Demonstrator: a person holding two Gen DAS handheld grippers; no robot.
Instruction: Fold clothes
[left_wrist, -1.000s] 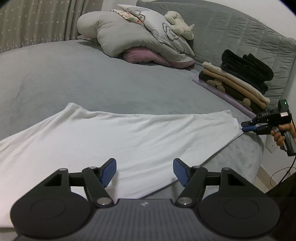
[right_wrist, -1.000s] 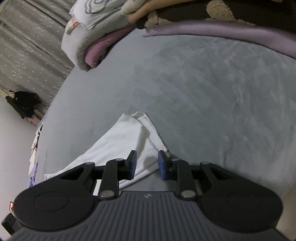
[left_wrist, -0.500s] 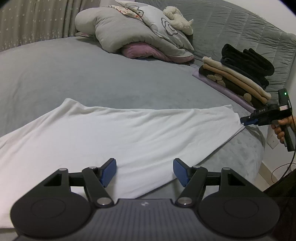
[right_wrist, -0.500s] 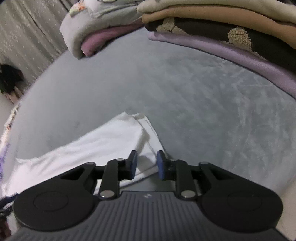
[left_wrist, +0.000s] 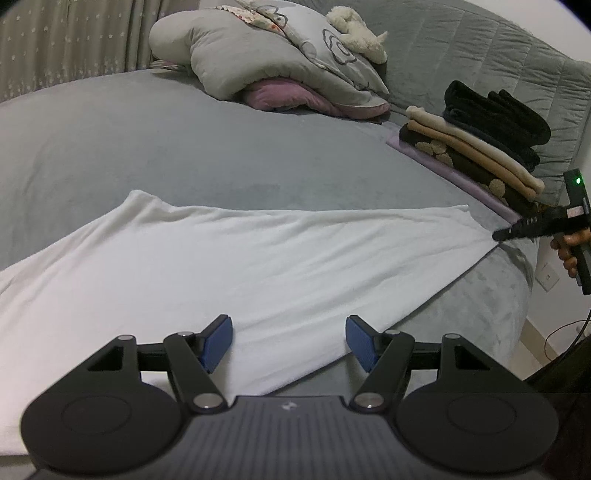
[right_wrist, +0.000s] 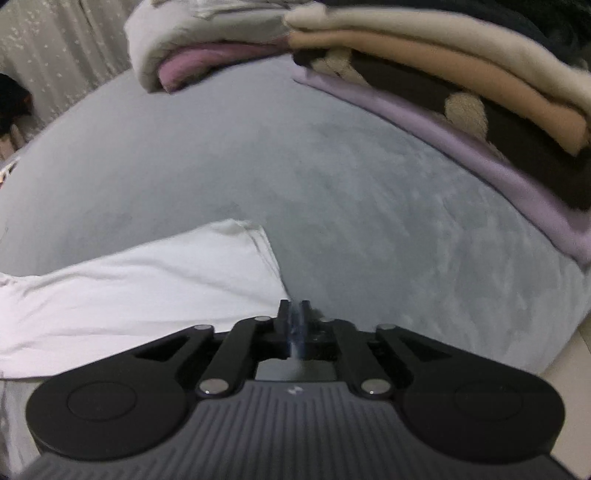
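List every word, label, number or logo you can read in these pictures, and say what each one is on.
No text can be read for certain.
Right gripper, side of body: small pale characters, too small to read; a label patch further back is blurred.
Left gripper, top of housing: a small pale logo, no letters.
Right gripper, top of housing in its own view: a similar small logo, no letters.
White garment, folded stack: no print visible.
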